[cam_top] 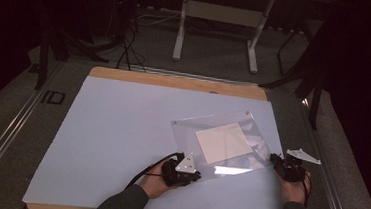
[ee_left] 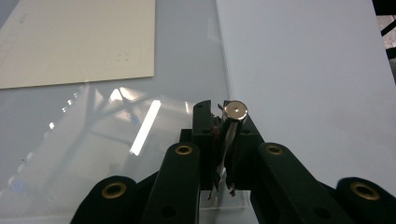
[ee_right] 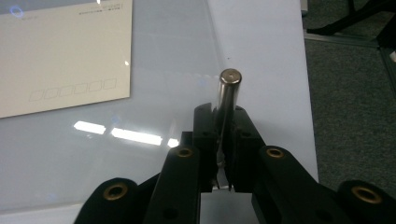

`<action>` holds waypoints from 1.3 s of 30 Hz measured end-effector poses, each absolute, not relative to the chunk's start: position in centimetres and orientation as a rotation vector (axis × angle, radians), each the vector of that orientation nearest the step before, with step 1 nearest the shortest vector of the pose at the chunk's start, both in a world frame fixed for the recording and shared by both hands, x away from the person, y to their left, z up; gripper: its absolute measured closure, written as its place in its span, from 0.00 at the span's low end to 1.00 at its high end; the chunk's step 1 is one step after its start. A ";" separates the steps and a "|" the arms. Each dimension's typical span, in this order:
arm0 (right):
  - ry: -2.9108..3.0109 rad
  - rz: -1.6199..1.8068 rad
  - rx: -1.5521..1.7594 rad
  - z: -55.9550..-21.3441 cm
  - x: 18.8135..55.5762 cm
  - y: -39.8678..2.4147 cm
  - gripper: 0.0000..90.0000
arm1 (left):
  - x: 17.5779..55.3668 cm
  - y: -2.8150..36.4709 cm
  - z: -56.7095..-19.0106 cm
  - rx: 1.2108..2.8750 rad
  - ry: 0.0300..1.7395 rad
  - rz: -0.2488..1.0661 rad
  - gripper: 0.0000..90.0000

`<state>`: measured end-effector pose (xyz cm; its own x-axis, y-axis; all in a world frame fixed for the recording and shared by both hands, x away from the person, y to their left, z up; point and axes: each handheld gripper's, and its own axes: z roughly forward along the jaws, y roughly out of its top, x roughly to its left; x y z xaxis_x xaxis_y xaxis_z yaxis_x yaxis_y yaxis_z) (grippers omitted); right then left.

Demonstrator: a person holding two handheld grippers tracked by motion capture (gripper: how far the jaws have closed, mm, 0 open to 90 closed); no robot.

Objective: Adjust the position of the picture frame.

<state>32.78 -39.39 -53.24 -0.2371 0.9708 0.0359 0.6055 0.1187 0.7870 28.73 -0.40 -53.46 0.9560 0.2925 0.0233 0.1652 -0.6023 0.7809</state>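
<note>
A clear acrylic plate (cam_top: 232,125) with a cream paper sheet (cam_top: 223,143) under it lies tilted on the white board. My left gripper (cam_top: 195,174) is at the plate's near left corner and, in the left gripper view, is shut (ee_left: 219,109) on a short shiny metal peg (ee_left: 234,112) standing at that corner. My right gripper (cam_top: 275,160) is at the plate's near right corner. It is shut (ee_right: 221,114) on a second metal peg (ee_right: 229,86) that sticks up past its jaw tips. The paper sheet (ee_left: 79,42) (ee_right: 60,56) lies beyond both grippers.
The white board (cam_top: 120,139) covers a wooden table (cam_top: 175,80), with bare room to the left of the plate. Grey carpet (ee_right: 355,102) lies just past the board's right edge. Desk legs (cam_top: 180,29) and cables (cam_top: 127,50) stand on the floor beyond the table.
</note>
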 end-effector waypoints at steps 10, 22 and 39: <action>1.913 0.937 1.489 -53.2 32.8 -39.2 0.95 | 28.5 -0.6 -53.3 2.261 0.248 0.245 0.94; 1.924 0.963 1.433 -52.7 35.4 -37.8 0.95 | 27.0 -0.7 -52.0 2.306 0.135 0.325 0.92; 2.137 1.063 1.208 -51.5 44.7 -24.8 0.95 | 23.2 2.8 -49.8 2.328 0.160 0.379 0.90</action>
<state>44.72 -24.80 -51.46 -0.5074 0.8615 -0.0192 0.5043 0.3150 0.8040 23.19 2.82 -49.76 0.9480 0.2269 0.2230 0.0017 -0.7046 0.7096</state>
